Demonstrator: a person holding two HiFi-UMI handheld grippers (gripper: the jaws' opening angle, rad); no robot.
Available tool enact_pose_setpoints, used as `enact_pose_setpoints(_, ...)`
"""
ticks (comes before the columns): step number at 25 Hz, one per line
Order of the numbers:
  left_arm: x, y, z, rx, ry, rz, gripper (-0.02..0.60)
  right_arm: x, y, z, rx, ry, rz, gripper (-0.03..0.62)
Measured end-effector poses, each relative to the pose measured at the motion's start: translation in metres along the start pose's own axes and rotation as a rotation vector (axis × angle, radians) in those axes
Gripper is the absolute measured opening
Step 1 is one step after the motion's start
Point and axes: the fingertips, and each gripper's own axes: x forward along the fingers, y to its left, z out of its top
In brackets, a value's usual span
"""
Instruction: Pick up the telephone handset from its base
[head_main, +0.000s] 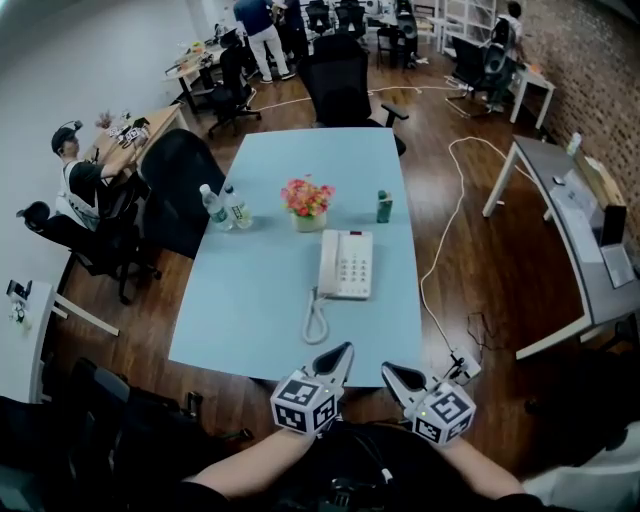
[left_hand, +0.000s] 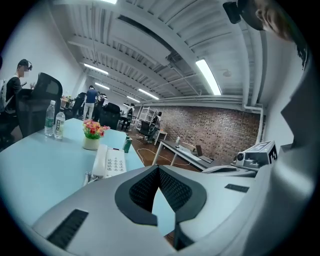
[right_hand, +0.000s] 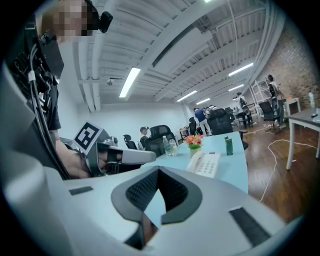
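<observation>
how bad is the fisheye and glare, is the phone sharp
Head view: strong fisheye bows the pale blue rectangular table, yet the white push-button telephone is sharp; left gripper view: black circular vignette, ceiling strip light blown out; right gripper view: same vignette.

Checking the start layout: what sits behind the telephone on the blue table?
A flower pot stands just behind the telephone, a green bottle to its right, two water bottles to its left. Whatever lies right behind the pot is covered.
</observation>
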Motion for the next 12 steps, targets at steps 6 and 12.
enact_pose_setpoints(6, 0.015, 0.053, 0.012, 0.013, 0.037, -0.03, 0.0, 0.045, -0.013, 0.016, 0.022, -0.023, -0.067, 0.018)
enact_pose_setpoints(12, 0.031, 0.105, 0.02, 0.03, 0.077, -0.022, 0.0, 0.078, -0.019, 0.024, 0.034, -0.029, -0.105, 0.018)
